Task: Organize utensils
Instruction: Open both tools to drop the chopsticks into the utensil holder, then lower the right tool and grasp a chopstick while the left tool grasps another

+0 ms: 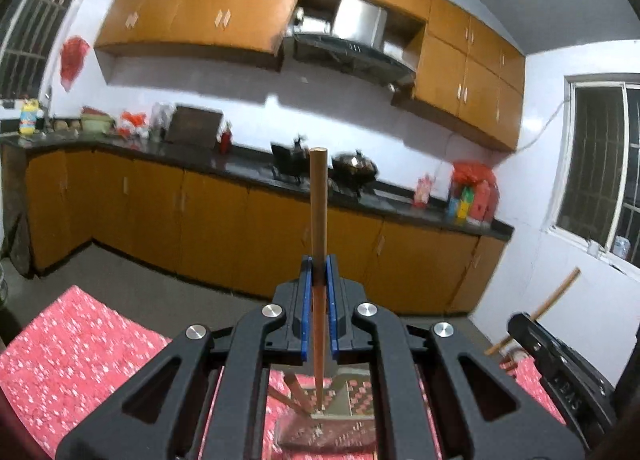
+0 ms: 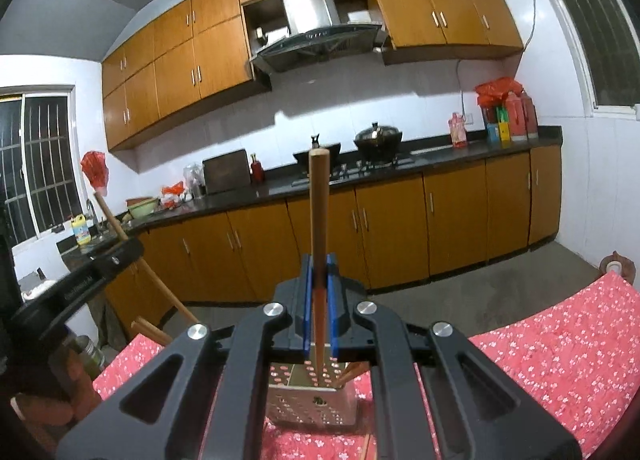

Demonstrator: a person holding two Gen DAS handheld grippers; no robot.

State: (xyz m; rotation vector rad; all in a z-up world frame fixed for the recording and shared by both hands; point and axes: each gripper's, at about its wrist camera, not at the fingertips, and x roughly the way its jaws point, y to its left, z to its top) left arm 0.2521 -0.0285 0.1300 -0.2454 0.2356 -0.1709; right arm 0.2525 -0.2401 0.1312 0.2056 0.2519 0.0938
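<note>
While each of my grippers clamps one wooden chopstick upright, left gripper (image 1: 319, 276) on the left chopstick (image 1: 319, 204) and right gripper (image 2: 319, 274) on the right chopstick (image 2: 319, 204), both tips hang over the perforated metal holder (image 2: 312, 406) on the red floral cloth (image 2: 560, 340). I judge: centre each tip above the opening, lower straight, release only once inside, clear of the chopsticks already leaning there.
</note>
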